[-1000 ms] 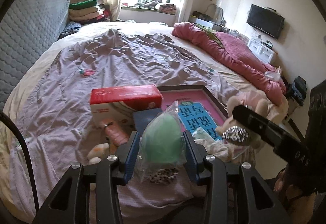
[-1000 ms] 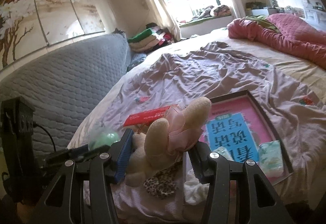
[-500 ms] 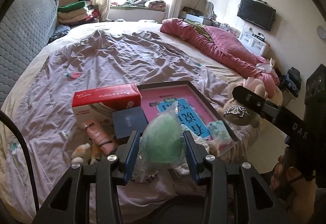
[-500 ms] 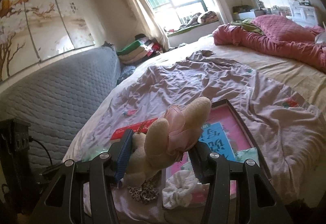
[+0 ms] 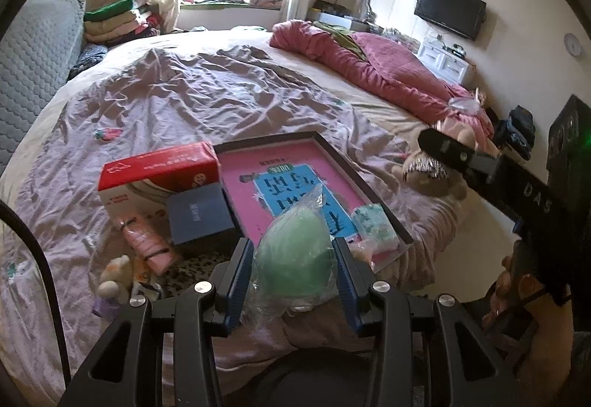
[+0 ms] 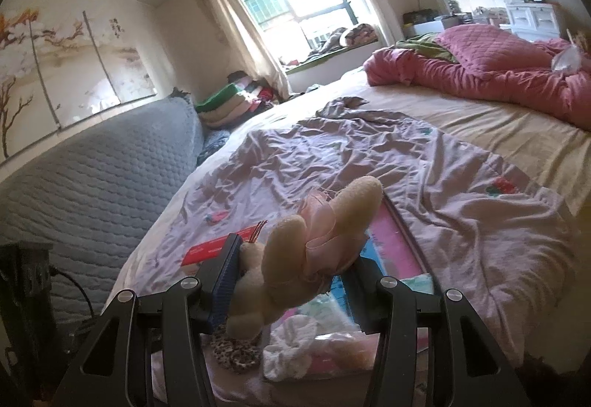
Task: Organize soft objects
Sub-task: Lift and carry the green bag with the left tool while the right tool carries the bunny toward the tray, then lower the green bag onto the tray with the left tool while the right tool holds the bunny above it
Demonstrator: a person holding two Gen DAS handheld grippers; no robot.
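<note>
Plush bunny (image 6: 295, 259) is pinched in your R gripper (image 6: 291, 281), lifted above the bed w/ the pink tray (image 6: 402, 240) below. L gripper (image 5: 294, 270) squeezes the bagged green sponge (image 5: 295, 255) over the tray's near corner, prob. so both softies go together.

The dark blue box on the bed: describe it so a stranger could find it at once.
Start at the bed's wrinkled lilac sheet and find the big pink picture frame lying flat near its front edge. Against the frame's left side stands a red-and-white carton; the dark blue box leans in front of it, the only plain navy, flat, square item there.
</note>
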